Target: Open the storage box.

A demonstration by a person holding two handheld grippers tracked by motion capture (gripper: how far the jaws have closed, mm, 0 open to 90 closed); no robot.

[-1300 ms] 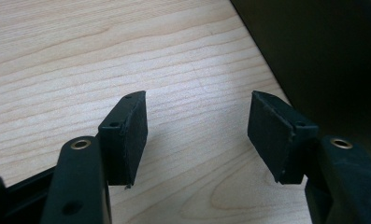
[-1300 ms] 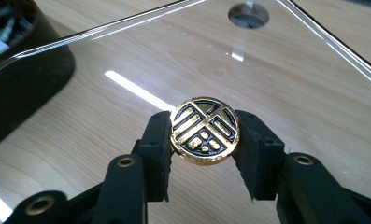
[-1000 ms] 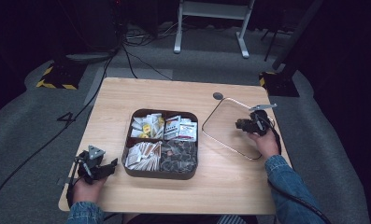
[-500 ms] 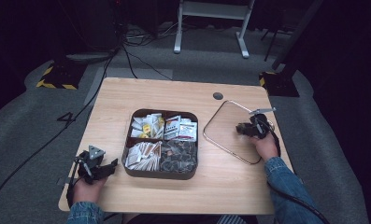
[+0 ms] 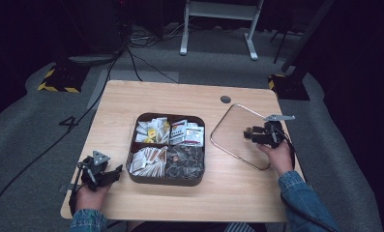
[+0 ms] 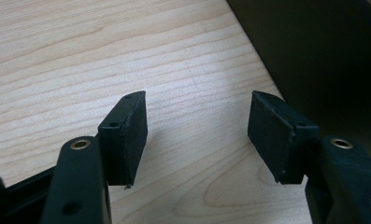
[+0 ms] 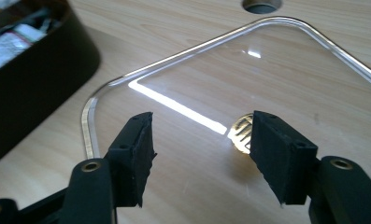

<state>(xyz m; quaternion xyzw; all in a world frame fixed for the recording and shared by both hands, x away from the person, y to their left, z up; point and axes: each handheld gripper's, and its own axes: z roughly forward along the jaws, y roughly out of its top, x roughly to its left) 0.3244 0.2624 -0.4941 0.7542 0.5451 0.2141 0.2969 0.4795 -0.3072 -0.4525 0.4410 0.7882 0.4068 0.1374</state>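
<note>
Nearest to the person, the left gripper (image 5: 116, 175) sits low at the near left part of the wooden table (image 5: 131, 99), held in the left hand (image 5: 89, 194). Its two black jaws are wide apart and hold nothing; in the left gripper view only bare wood shows between them, and the dark wall of the box (image 6: 323, 60) is just beside the jaw on the right side of that view. The box (image 5: 166, 180) is in the middle of the table. It is dark brown with round corners and has four parts inside. The two near parts hold pale packets (image 5: 146, 160) and brown packets (image 5: 184, 162). The two far parts hold white and yellow packets (image 5: 152, 130) and white packets with a bit of red (image 5: 185, 131). To the right of the box lies a clear lid (image 5: 227, 118) with a shiny edge, flat on the table. The right gripper (image 5: 247, 136) hangs over this lid, held in the right hand (image 5: 278, 157). In the right gripper view its jaws are wide open too, with nothing in them, and the lid (image 7: 183, 60) lies under them. A small gold spot (image 7: 241, 133) shows on the lid close to the jaw on the right side of that view. Farther off, near the far edge of the table, is a small round hole (image 5: 225, 99).
</note>
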